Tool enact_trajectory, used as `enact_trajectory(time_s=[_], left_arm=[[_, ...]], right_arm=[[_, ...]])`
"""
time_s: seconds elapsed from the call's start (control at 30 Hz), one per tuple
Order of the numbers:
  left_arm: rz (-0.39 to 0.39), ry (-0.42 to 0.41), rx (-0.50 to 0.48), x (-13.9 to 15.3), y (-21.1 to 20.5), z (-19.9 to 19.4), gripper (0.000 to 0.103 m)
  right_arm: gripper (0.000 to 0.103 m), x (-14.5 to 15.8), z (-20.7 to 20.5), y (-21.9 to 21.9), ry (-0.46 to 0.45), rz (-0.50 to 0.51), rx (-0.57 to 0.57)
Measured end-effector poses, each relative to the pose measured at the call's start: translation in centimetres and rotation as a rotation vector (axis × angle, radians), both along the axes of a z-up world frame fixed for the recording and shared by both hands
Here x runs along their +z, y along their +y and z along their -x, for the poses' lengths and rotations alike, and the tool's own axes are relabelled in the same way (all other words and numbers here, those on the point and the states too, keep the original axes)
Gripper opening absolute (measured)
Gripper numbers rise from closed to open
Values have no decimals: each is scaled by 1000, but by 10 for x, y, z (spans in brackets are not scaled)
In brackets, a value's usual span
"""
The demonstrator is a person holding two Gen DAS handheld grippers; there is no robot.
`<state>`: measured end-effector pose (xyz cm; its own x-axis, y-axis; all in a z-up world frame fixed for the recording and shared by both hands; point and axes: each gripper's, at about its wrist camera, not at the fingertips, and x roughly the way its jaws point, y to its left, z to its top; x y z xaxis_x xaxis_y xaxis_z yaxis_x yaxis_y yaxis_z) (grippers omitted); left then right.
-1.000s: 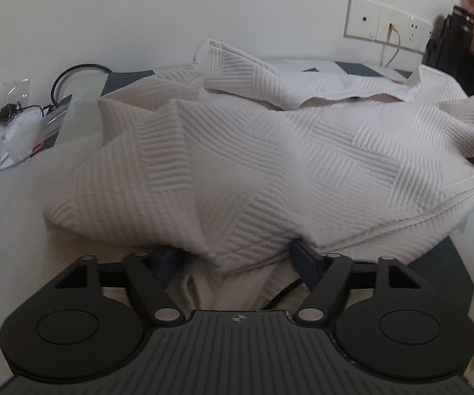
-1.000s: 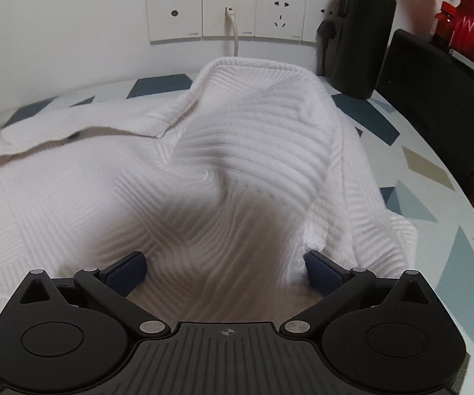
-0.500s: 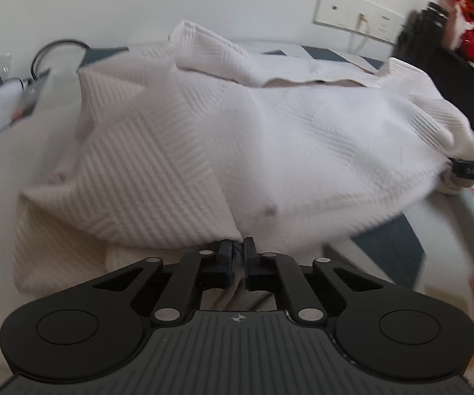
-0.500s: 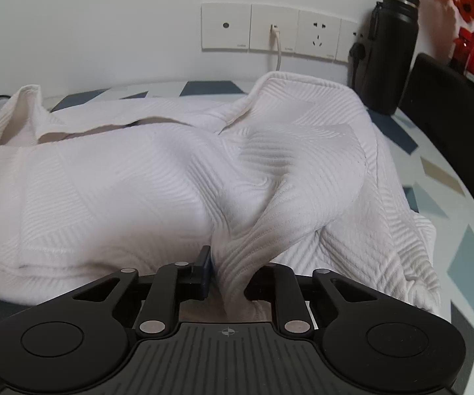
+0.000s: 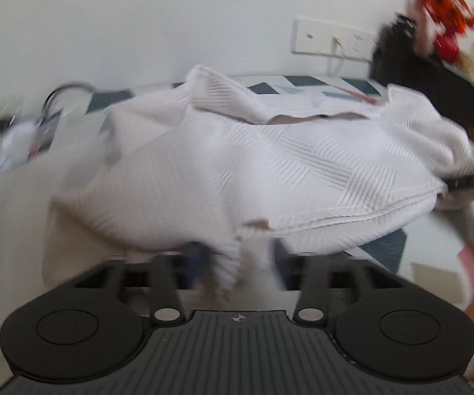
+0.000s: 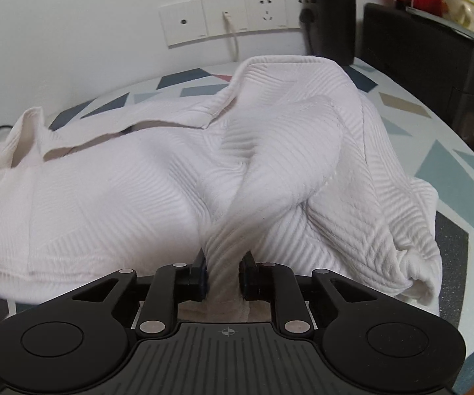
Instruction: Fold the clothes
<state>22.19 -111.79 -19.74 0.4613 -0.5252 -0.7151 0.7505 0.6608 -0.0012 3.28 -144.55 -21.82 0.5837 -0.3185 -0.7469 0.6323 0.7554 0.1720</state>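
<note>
White garment point(image 6: 157, 194) lies bunched before the wall sockets point(image 6: 237, 16) — unfolded; right gripper point(image 6: 224, 273) pinches its fold, left gripper's point(image 5: 237, 260) jaws too blurred to judge.

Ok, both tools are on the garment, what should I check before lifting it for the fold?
1. Right tool shut on garment: ok, a thick pleat sits between its fingers.
2. Left tool grip: cannot tell, blurred; fingers look apart.
3. Bottle beside the far edge of the garment: not ok, close.
4. Cable hanging behind the cloth: cannot tell if it touches.
5. Table space on the right: ok.
</note>
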Motion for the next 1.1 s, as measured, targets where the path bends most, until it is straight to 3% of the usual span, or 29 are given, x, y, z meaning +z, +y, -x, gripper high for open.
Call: enact_trajectory(time_s=[0.1,0.23,0.4,0.47,0.63,0.77,1.0,1.1], left_arm=[[-39,-35,-3,-2,-17,-12,69],[-45,35,114,-10,-24,-41,87],[-134,75,107,-25,-45,-58,88],[-154,64,95,-26,-53,-51,80],[-181,41,101,-23,-67,-30,36],[-193,63,96,-20,-74,-18,34],[-185,109,61,-16,-77,1,34],[-178,125,45,-15,-76,6,34]], right_arm=[[18,0,1,-1,-15,-10,-20],[22,-2,4,-4,-44,-37,-40],[33,-1,-4,0,-27,-24,-21],[33,-1,-10,2,-2,13,12],[31,0,-26,-3,40,67,60],[33,0,-41,-15,59,88,72],[51,-3,-69,-34,70,107,34],[53,-4,-74,-36,75,109,33]])
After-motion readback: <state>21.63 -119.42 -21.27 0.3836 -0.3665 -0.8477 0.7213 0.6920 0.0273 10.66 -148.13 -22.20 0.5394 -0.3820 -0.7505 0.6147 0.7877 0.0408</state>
